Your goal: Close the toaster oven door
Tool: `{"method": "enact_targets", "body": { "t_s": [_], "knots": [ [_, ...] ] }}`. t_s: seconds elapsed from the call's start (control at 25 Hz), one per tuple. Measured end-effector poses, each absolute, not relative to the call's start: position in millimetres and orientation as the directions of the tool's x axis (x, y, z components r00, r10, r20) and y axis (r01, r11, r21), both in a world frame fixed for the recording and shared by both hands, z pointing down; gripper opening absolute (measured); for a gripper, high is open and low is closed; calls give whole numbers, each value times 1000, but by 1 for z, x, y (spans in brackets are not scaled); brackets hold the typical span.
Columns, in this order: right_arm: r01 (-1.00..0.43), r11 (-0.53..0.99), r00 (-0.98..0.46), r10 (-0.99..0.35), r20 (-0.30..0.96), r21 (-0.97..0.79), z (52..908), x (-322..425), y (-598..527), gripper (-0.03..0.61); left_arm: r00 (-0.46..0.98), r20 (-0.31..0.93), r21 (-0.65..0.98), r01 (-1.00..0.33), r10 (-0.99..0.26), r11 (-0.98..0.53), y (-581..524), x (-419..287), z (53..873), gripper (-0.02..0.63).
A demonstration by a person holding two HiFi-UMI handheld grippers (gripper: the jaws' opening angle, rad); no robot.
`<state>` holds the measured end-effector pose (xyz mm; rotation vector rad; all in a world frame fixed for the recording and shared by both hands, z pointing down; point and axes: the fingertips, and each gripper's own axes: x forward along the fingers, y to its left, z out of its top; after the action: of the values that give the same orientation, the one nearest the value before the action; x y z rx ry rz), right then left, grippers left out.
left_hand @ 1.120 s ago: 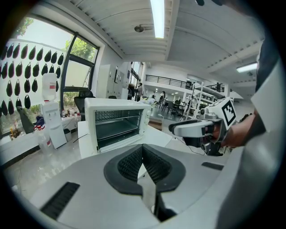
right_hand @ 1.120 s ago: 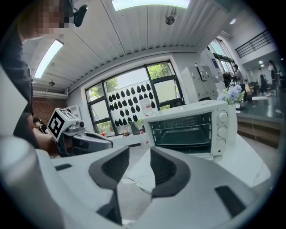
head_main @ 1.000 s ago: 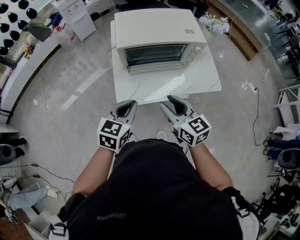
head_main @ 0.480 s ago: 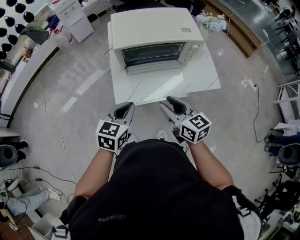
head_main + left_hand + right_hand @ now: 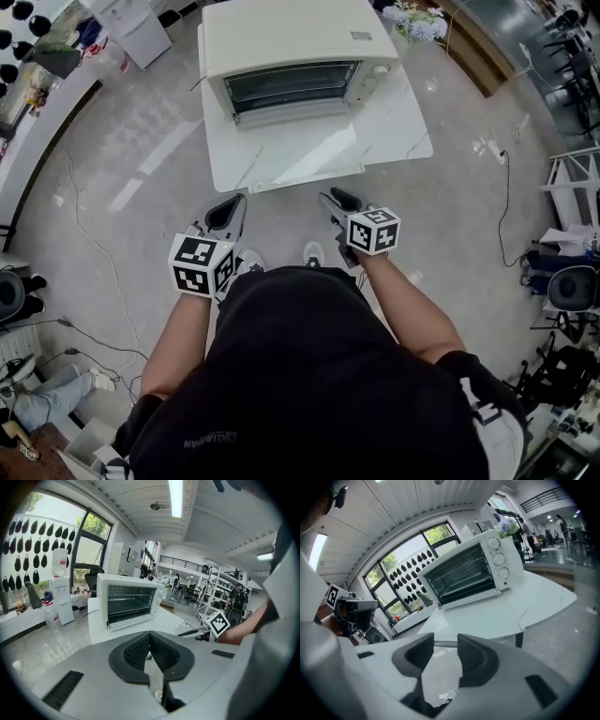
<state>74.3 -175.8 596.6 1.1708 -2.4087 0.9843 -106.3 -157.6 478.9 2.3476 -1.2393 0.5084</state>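
Note:
A cream toaster oven stands at the back of a white marble-look table. Its front opening shows wire racks, and the door looks folded down as a pale slab along the bottom. In the right gripper view the oven has three knobs on its right side. Both grippers hang in the air short of the table's near edge. My left gripper is shut with nothing in it, its pads meeting. My right gripper is open and holds nothing.
A water dispenser stands on the floor at the back left, with a cable trailing over the tiles. Flowers sit behind the table at the right. Shelving and chairs line the right side.
The table and oven have come nearer and shifted left in the head view. Both grippers have drawn closer to the table's near edge. Neither gripper's jaws have changed.

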Motion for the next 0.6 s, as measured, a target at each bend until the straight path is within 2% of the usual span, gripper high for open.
{"method": "enact_targets", "body": {
  "t_s": [0.32, 0.6],
  "knots": [
    [-768, 121, -566, -588, 578, -629, 677, 104, -193, 153, 471, 555, 171, -871, -685, -461, -146, -123, 496, 2],
    [-742, 17, -540, -609, 581, -671, 704, 117, -209, 153, 453, 568, 173, -882, -688, -438, -141, -126, 499, 2]
  ]
}}
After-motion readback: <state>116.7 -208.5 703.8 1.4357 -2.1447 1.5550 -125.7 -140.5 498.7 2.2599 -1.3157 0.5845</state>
